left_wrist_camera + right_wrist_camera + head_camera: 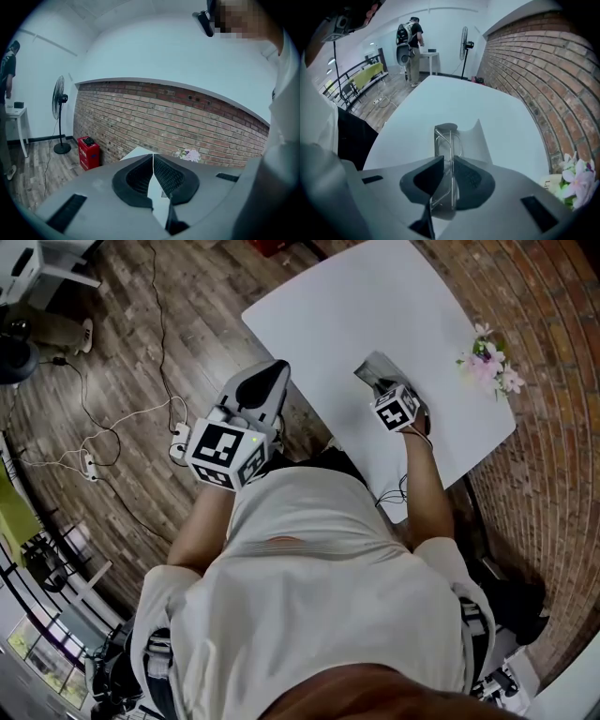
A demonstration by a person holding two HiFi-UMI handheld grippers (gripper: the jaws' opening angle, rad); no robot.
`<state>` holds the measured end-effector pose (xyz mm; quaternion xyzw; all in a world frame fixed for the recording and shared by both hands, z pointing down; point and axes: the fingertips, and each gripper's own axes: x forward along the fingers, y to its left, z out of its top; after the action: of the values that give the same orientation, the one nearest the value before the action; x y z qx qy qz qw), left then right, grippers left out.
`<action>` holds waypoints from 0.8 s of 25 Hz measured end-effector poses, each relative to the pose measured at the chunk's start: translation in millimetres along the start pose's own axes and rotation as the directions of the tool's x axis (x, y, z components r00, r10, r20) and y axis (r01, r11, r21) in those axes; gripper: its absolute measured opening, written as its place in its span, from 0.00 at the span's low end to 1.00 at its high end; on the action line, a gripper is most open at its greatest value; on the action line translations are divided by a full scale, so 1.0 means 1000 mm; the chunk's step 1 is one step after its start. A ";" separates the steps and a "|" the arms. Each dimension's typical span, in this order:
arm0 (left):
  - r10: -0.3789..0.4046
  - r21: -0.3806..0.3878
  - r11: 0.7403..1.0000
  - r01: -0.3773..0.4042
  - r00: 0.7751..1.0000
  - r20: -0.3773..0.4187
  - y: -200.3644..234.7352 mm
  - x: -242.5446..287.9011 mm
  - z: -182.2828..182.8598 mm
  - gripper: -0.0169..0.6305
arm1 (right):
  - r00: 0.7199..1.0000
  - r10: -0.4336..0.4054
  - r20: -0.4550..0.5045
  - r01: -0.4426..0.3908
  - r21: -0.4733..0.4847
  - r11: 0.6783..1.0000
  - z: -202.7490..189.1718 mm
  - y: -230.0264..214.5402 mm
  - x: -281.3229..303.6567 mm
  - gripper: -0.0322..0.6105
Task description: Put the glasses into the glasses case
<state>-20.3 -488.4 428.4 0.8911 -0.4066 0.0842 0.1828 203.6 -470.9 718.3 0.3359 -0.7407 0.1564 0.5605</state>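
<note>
glasses [449, 138] in right claw [448, 160], case [479, 139] perhaps beneath

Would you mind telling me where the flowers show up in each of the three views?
Head view: flowers at the white table's right edge, beside the brick wall.
Left gripper view: just right of centre, beyond the shut left gripper, against the wall.
Right gripper view: bottom right corner, right of the right gripper shut on the glasses.
Shared landmark: the brick wall behind the flowers.
</note>
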 end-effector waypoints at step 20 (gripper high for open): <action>-0.266 0.146 0.958 0.248 0.956 0.121 -0.042 0.032 0.080 0.05 | 0.631 -0.467 0.620 0.026 0.585 0.811 0.068 -0.069 -0.314 0.13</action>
<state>32.3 -517.1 353.3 0.9500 -0.2929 0.0232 0.1054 246.8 -461.1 392.6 0.6112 -0.7741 0.1201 0.1134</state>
